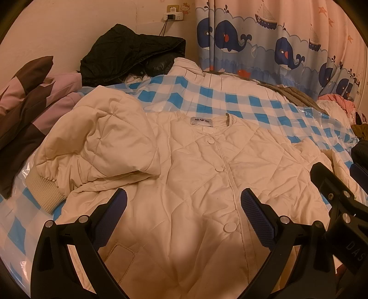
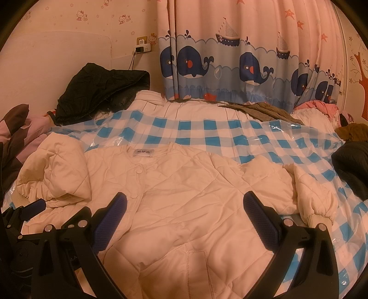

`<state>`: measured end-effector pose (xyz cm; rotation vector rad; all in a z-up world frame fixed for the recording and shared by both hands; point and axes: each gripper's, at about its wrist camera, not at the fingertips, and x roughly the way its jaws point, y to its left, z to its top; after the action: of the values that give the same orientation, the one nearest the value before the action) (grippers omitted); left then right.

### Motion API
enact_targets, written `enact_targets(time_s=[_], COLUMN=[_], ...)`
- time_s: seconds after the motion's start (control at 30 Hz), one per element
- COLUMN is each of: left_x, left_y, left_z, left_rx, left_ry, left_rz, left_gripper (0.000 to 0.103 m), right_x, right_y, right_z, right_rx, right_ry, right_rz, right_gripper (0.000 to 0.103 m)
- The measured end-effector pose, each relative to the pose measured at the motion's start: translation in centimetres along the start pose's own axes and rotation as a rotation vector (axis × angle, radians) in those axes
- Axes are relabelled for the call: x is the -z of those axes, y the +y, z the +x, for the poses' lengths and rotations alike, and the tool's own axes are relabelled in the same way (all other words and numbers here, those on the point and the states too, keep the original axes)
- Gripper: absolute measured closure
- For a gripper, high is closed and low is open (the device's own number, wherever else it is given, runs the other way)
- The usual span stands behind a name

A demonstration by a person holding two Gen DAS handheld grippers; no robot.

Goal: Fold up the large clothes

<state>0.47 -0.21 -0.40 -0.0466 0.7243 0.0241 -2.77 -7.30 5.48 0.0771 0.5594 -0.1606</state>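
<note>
A child's bedroom at home: a whale-and-sailboat curtain (image 2: pixel 230 64), cartoon-cat wallpaper (image 2: pixel 80 16), and clothes piled on a checked bed cover (image 2: pixel 207 128)

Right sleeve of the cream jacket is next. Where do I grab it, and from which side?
Take the right sleeve just above its ribbed cuff, coming in from the outer right with the right gripper, which is open over the jacket front. The sleeve lies bent outward on the checked sheet, and the gathered cuff end is probably the firmest, most exposed part to pinch.
</note>
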Motion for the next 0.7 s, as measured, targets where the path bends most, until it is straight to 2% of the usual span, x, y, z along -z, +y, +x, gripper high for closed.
enact_targets(time_s=[0.37, 0.57, 0.7], left_x=[0.0, 0.1, 0.3], left_y=[0.0, 0.4, 0.9], left_z=[0.0, -0.1, 0.0], left_rx=[0.0, -0.005, -0.008], left_ry=[0.001, -0.005, -0.004], left_rz=[0.001, -0.005, -0.015], left_gripper=[0.008, 0.008, 0.008], right_x=[0.0, 0.0, 0.2], right_y=[-0.1, -1.3, -1.8], right_z=[0.0, -0.3, 0.2], right_rx=[0.004, 0.009, 0.016], right_ry=[0.004, 0.016, 0.068], right_rz=[0.001, 0.029, 0.011], right_gripper=[0.005, 0.005, 0.005])
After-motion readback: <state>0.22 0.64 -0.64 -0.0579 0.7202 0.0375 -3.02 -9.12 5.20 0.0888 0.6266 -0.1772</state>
